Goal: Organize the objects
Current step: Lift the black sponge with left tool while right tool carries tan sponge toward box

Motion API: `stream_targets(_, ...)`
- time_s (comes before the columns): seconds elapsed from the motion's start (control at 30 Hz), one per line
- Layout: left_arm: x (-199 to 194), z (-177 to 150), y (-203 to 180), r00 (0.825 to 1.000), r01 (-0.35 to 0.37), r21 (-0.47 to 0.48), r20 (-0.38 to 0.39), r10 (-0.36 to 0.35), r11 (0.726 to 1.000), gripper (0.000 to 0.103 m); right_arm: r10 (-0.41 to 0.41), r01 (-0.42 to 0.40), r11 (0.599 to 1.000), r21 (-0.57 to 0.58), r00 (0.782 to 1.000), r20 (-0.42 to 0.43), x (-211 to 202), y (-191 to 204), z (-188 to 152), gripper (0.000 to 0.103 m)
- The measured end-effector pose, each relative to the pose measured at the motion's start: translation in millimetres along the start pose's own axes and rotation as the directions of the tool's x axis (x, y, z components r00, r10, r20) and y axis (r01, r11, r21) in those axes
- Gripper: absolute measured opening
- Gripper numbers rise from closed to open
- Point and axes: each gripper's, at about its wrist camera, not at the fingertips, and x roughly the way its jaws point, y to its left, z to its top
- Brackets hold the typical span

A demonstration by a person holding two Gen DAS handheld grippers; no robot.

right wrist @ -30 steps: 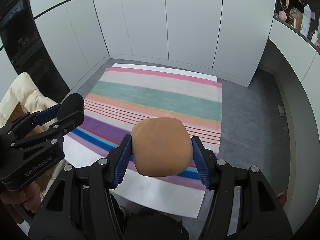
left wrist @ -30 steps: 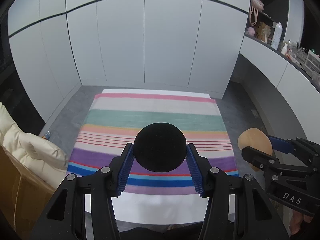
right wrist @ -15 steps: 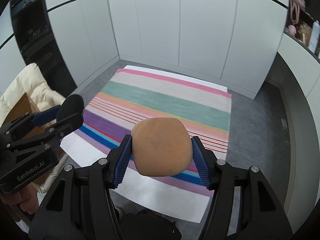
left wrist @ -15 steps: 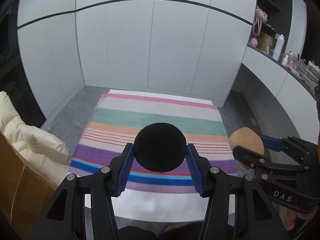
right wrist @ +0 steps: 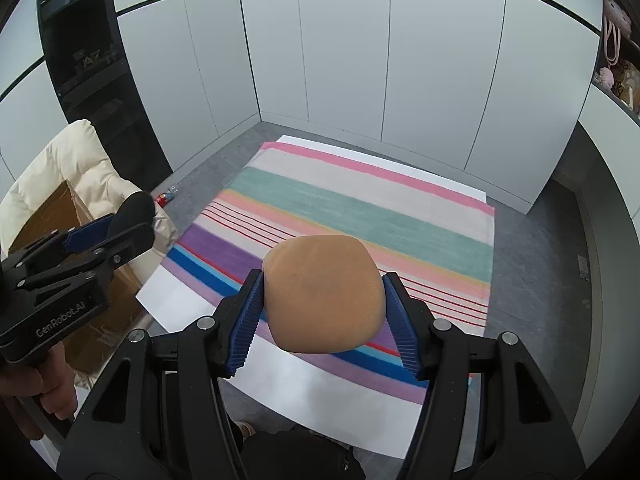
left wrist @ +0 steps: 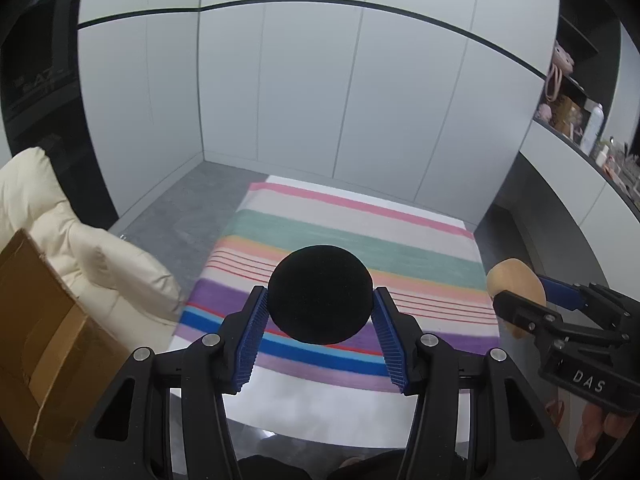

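One striped rug [right wrist: 360, 216] covers the grey floor [right wrist: 532, 264] before white cabinets [right wrist: 340, 48]. At left, one cream cushion [left wrist: 80, 248] leans by one cardboard box [left wrist: 36, 340]. Two tools are held above the rug: the left tool [left wrist: 320, 312] clamps a round black ball [left wrist: 320, 292]; the right tool [right wrist: 322, 308] clamps a tan, squashed ball [right wrist: 324, 292].

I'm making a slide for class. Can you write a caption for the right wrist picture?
Right tool grips a tan cushion above a striped rug; left tool carries a black one.
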Motion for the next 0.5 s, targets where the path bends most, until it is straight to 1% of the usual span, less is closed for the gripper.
stream_targets(0.27, -9.3, -1.6, 28.8, 0.999, -0.038, -0.031, 0.020, 0.038, 0.999, 0.054, 0.037, -0.037, 0.999, -0.020, 0.999, 0.006, 10.2, 27.3, 11.5, 0.062)
stream_targets(0.5, -22.1, -3.9, 60.1, 0.997, -0.068, -0.072, 0.032, 0.071, 0.995, 0.054, 0.070, -0.069, 0.996, -0.063, 0.998, 0.004, 18.9, 60.0, 19.1, 0.062)
